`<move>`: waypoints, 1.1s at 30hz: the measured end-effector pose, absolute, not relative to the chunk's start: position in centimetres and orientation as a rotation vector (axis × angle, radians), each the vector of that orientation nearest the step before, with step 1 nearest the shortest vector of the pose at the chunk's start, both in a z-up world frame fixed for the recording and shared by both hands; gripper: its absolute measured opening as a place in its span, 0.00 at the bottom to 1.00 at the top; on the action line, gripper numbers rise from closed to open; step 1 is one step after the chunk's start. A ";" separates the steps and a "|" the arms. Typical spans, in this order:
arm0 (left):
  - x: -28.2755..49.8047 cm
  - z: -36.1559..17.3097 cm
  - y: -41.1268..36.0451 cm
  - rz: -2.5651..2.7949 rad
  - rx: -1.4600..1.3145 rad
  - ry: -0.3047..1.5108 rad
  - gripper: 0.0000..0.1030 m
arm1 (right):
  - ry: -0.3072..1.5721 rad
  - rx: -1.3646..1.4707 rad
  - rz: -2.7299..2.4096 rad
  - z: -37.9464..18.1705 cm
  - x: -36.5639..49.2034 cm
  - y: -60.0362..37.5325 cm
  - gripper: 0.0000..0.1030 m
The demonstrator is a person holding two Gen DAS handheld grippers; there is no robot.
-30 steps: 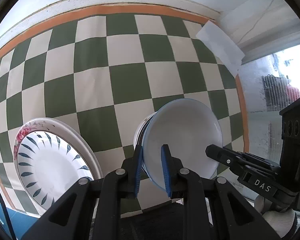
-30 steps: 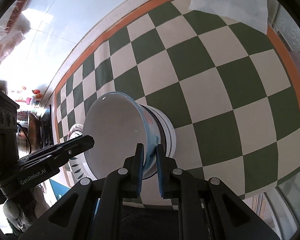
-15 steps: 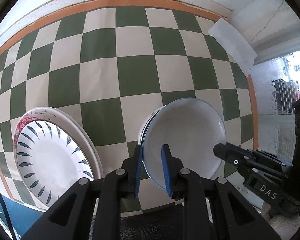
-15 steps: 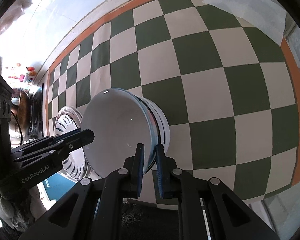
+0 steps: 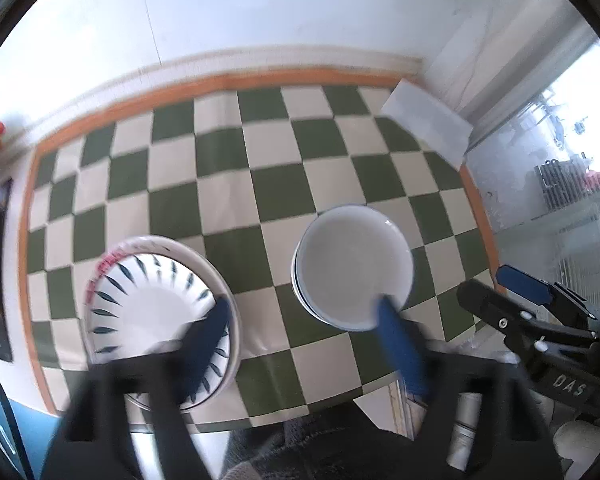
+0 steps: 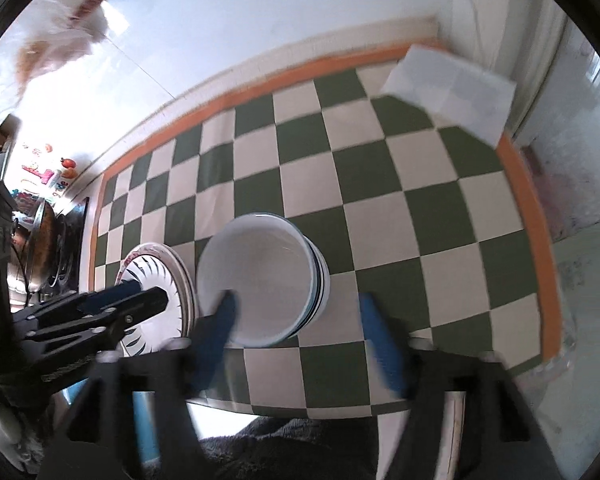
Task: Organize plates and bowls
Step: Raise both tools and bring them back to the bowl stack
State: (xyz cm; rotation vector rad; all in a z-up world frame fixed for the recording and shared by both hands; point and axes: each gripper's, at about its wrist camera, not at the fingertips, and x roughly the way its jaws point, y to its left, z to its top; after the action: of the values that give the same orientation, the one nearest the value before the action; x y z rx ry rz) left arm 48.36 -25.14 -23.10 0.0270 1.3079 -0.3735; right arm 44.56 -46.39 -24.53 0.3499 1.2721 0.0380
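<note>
A white bowl (image 5: pixel 352 264) sits level on top of a stack of bowls on the green-checked tablecloth (image 5: pixel 228 184). To its left lies a stack of plates (image 5: pixel 152 312), the top one white with dark leaf marks. My left gripper (image 5: pixel 304 320) hangs above the gap between plates and bowls, jaws opening, nothing between its pads. In the right wrist view my right gripper (image 6: pixel 300 320) hovers over the near rim of the bowl stack (image 6: pixel 260 276), jaws opening too and holding nothing. The plates (image 6: pixel 156 276) lie left of it. Each gripper shows in the other's view: right gripper (image 5: pixel 496 286), left gripper (image 6: pixel 144 296).
A folded white sheet (image 5: pixel 424 124) lies at the cloth's far right corner, by the wall. The table's front edge runs just below the dishes. A stove with a pan (image 6: pixel 40 240) stands off the left end. A glass pane borders the right side.
Both grippers were shut on the tilted white bowl's rim. They have let go, spread wide and risen, and the bowl now rests level on the stack.
</note>
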 end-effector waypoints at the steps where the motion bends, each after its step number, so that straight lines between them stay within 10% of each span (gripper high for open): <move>1: 47.7 -22.2 -24.9 -0.367 0.032 1.277 0.85 | 1.252 0.326 0.027 -23.7 43.8 -46.0 0.78; 33: 39.7 -16.3 -20.6 -0.384 -0.017 1.061 1.00 | 1.041 0.290 -0.098 -14.1 31.4 -44.3 0.98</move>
State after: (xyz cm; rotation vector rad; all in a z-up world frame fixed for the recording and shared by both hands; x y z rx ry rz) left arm 39.74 -20.56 -16.27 -0.0167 1.0615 -0.3843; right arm 31.39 -44.29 -14.08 0.2901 1.0405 -0.0977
